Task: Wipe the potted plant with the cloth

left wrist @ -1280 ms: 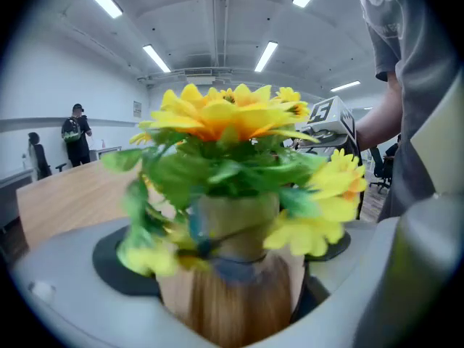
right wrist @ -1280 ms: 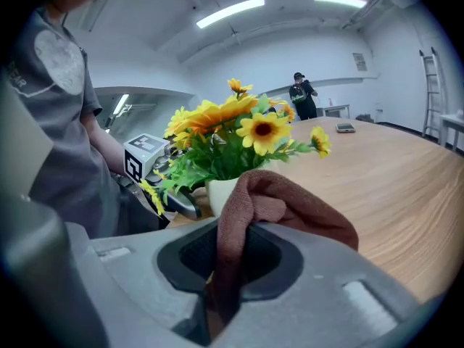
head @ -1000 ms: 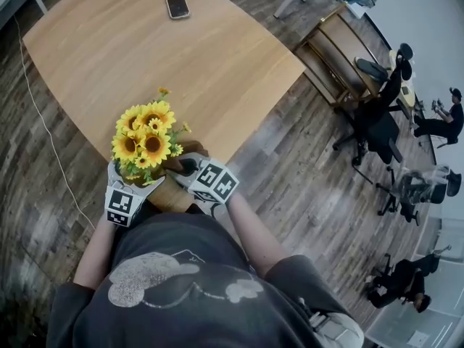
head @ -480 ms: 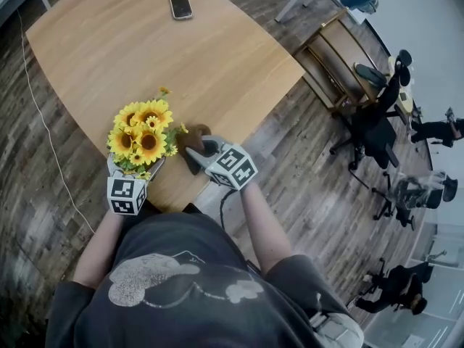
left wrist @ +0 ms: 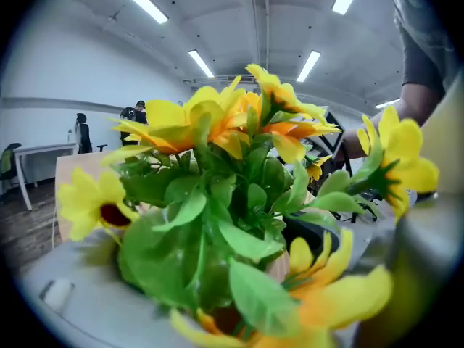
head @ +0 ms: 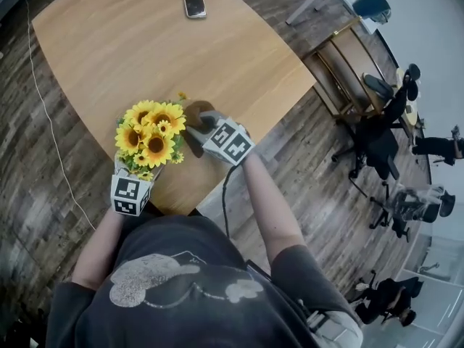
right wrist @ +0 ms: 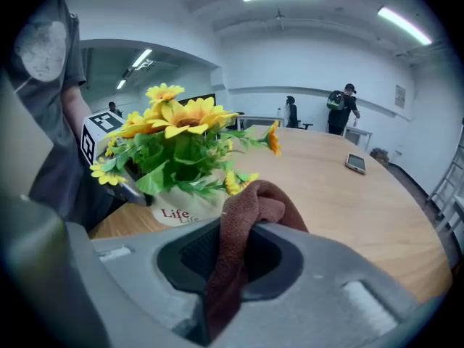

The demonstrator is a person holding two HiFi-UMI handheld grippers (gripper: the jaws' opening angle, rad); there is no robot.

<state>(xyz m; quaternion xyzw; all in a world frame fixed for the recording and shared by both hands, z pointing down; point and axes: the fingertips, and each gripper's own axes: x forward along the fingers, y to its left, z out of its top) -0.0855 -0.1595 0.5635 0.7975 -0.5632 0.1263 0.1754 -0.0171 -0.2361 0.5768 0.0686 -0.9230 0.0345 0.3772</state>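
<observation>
Wooden table (head: 145, 42): potted plant (head: 152, 138) stands at its near edge, upright, long axis vertical, sunflower heads up, printed side of the pot towards the right gripper (head: 205, 124). Likely light and top-heavy, with a stiff pot and soft, springy leaves, so hold it low on the pot wall. Left gripper (head: 134, 178) has just been closing and now grips the pot. Right gripper is clamped on the brown cloth (right wrist: 243, 223), just right of the plant and not touching it. Phone (head: 194, 4) lies well beyond the plant.
</observation>
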